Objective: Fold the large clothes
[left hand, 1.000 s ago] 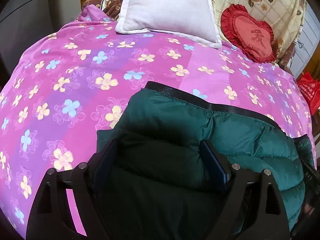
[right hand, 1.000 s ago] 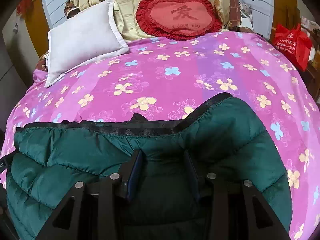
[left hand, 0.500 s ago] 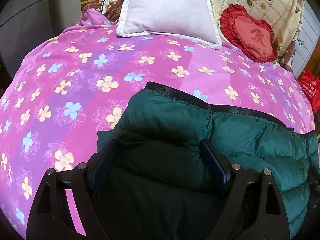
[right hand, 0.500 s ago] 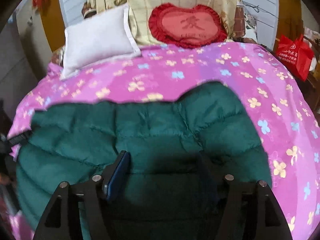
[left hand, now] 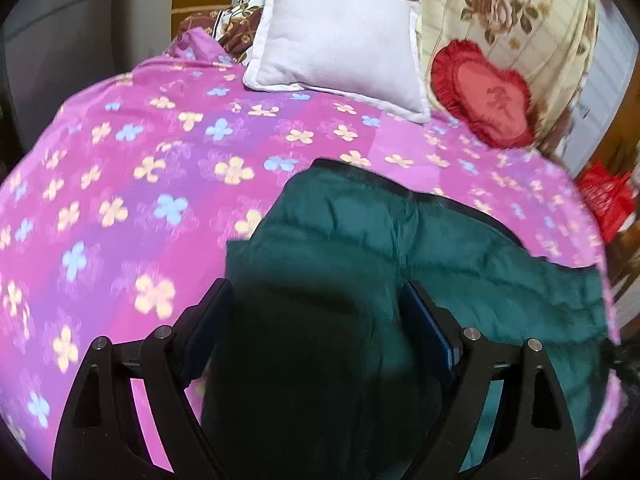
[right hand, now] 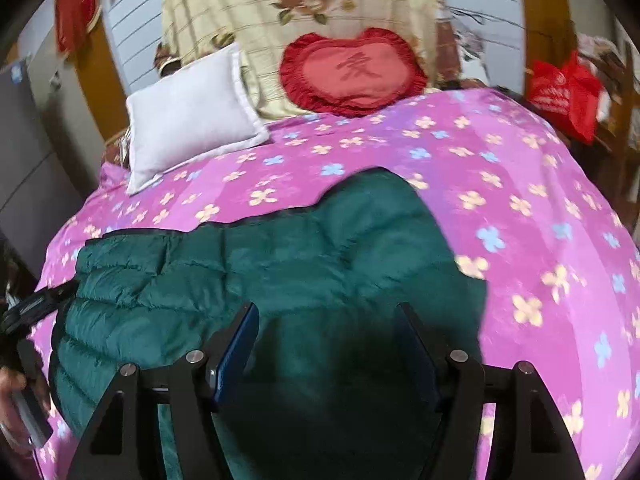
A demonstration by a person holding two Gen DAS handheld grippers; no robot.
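A dark green puffer jacket [left hand: 420, 248] lies folded on the pink flowered bedspread [left hand: 120, 184], its black-trimmed edge toward the pillows. It also shows in the right wrist view [right hand: 280, 264]. My left gripper [left hand: 316, 300] is open, its jaws wide apart above the jacket's left part, holding nothing. My right gripper [right hand: 328, 320] is open too, above the jacket's right part. The jacket's near side lies in shadow under both grippers.
A white pillow [left hand: 340, 44] and a red heart cushion [left hand: 484, 96] rest at the head of the bed against a floral blanket [right hand: 300, 4]. A red bag [right hand: 564, 92] hangs at the right. The person's left hand [right hand: 16, 404] shows at the left edge.
Both grippers have lifted and pulled back from the jacket. The right gripper opened wider and let go of the fabric. The jacket's right half now lies folded flat.
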